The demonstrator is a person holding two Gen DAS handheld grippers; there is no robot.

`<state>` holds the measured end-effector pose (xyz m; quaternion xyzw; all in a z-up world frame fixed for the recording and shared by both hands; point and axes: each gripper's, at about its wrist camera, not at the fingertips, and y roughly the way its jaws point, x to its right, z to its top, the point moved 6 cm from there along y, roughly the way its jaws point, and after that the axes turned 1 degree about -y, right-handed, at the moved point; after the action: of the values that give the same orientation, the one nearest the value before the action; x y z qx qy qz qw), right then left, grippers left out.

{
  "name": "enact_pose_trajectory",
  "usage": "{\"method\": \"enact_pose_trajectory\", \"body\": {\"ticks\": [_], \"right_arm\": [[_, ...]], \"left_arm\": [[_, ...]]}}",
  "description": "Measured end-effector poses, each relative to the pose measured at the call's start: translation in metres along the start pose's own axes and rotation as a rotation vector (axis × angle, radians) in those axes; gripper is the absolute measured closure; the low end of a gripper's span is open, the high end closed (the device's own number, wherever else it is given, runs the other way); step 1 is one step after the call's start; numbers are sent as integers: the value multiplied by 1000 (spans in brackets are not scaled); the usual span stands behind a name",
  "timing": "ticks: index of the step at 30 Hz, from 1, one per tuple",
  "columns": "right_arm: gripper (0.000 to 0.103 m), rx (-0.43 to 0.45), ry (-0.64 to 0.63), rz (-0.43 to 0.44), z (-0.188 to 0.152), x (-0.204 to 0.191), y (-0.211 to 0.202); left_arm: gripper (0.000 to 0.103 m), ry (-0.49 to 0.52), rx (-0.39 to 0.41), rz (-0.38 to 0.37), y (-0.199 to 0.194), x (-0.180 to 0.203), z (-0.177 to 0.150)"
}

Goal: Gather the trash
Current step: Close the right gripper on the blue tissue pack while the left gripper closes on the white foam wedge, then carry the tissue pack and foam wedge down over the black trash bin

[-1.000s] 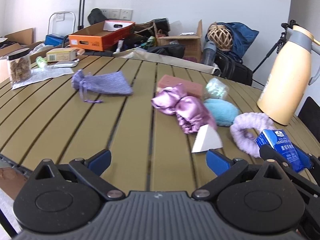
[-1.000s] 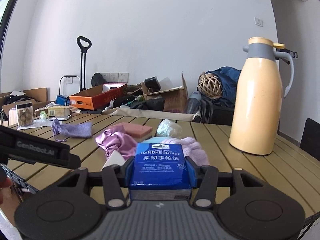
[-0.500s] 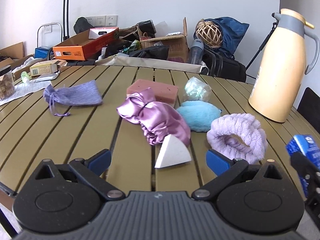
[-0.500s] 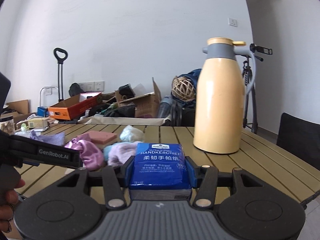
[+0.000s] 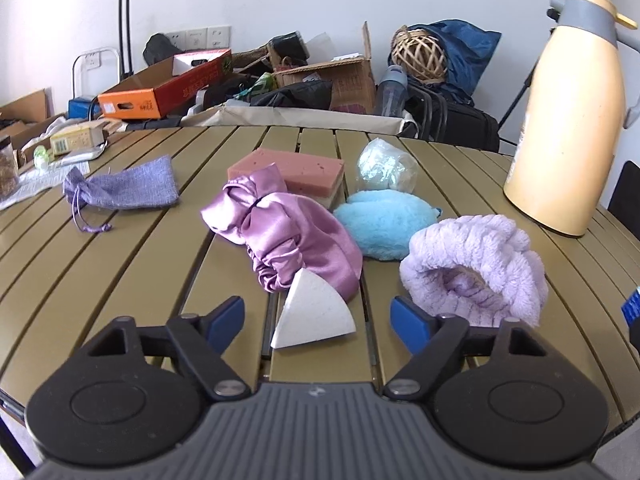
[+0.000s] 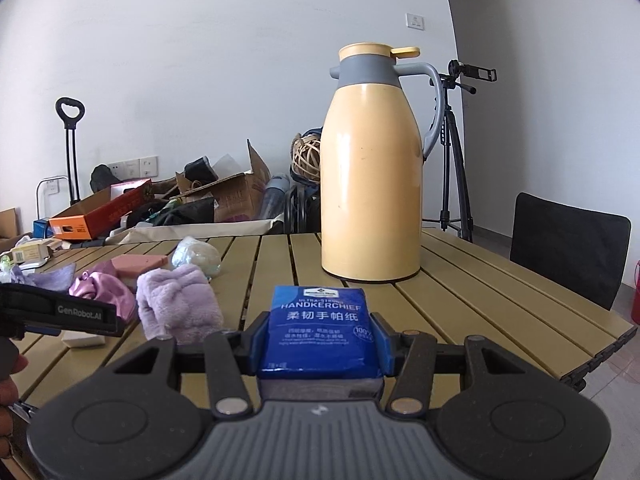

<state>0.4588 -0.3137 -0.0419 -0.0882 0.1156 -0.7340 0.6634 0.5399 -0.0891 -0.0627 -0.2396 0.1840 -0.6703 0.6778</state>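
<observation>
Right wrist view: my right gripper (image 6: 320,340) pinched a tissue pack (image 6: 320,330); left gripper (image 5: 318,316) spread around a white wedge (image 5: 312,316).

Both wrist cameras look low across the slatted table (image 5: 120,264), sharing the yellow jug (image 6: 372,184).

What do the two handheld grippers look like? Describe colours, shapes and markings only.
Both match: the left gripper and right gripper have a grey ribbed body, two round black discs, black triangular linkage arms with silver pivot pins, and blue finger pads. The right view shows the left unit's black side printed "GenRobot.AI". No cables or sleeves visible.
</observation>
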Motion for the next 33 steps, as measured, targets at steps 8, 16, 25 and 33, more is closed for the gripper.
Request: {"method": "enact_pose_trajectory", "body": {"ticks": [8,16,25,33], "right_arm": [[53,11,-3,1,1,2,-4],[53,14,-8,9,1,0,-7],[53,19,-16,28,1,-5,-12],[53,28,-13,72,1,-14,-26]], "left_arm": [[63,-25,-1,15,4,-2,-1],[69,-32,-2,14,2,-8,-1],[70,-20,30,1,-11,-14,1],[70,16,63,-20,-34,-15,0]]}}
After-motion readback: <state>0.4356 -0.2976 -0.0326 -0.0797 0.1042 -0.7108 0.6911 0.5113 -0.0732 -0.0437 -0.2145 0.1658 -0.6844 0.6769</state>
